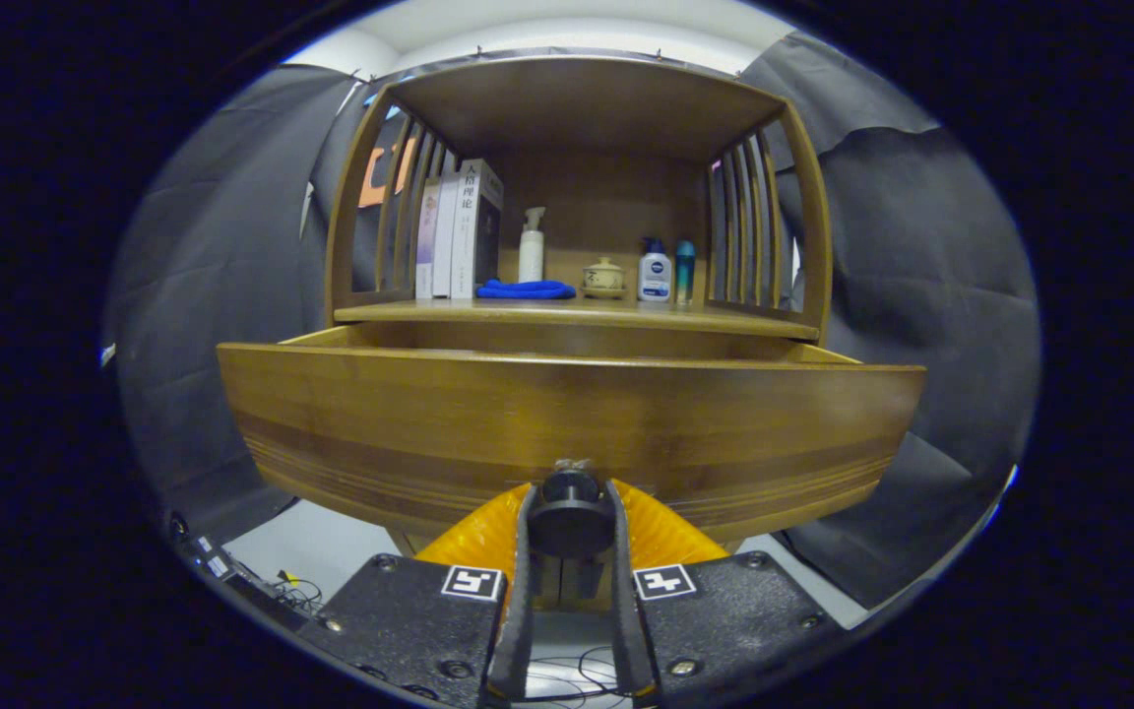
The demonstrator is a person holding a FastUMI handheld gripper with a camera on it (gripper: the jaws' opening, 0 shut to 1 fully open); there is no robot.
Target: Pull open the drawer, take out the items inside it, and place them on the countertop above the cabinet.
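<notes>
The wooden drawer (567, 418) stands pulled out from the cabinet, its broad front panel facing me. Its dark round knob (568, 512) sits between my two fingers, and my gripper (568, 507) is shut on it. From this low angle the drawer's inside is hidden behind the front panel. Above the drawer lies the wooden countertop (587, 313), under an open shelf frame with slatted sides.
On the countertop stand three books (457, 231) at the left, a white pump bottle (532, 246), a blue cloth (526, 290), a small lidded cup (603, 278), and two small bottles (665, 271) at the right. Cables (296, 591) lie on the floor below left.
</notes>
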